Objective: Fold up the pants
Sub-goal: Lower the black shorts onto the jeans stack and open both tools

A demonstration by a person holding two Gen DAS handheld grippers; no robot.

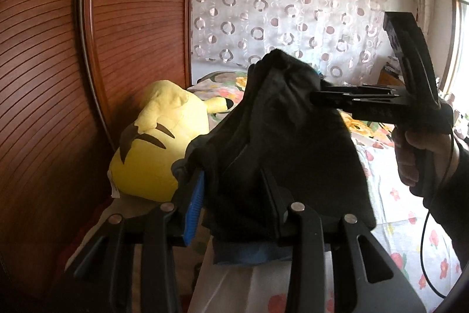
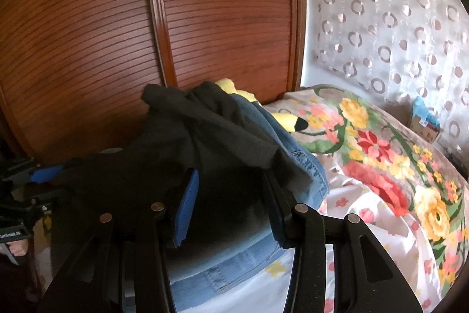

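Note:
A bunched pair of dark black pants [image 1: 278, 137] hangs in the air between both grippers, above the bed. My left gripper [image 1: 231, 178] is shut on one thick fold of them, its blue pad [image 1: 195, 204] showing beside the cloth. My right gripper [image 1: 315, 96] comes in from the right, held by a hand [image 1: 416, 154], and pinches the cloth higher up. In the right wrist view the black cloth [image 2: 176, 143] drapes over and between the right gripper's [image 2: 230, 175] fingers, with blue denim [image 2: 299, 163] under it. Whether the denim is the same garment I cannot tell. The left gripper [image 2: 55, 172] grips at far left.
A yellow plush toy [image 1: 152, 143] lies against the slatted wooden wardrobe door [image 1: 117, 34]. The bed has a floral quilt [image 2: 381, 166] and a white flowered sheet [image 1: 404, 225]. A circle-patterned curtain [image 1: 293, 5] hangs behind, with a small box [image 2: 425, 125] near it.

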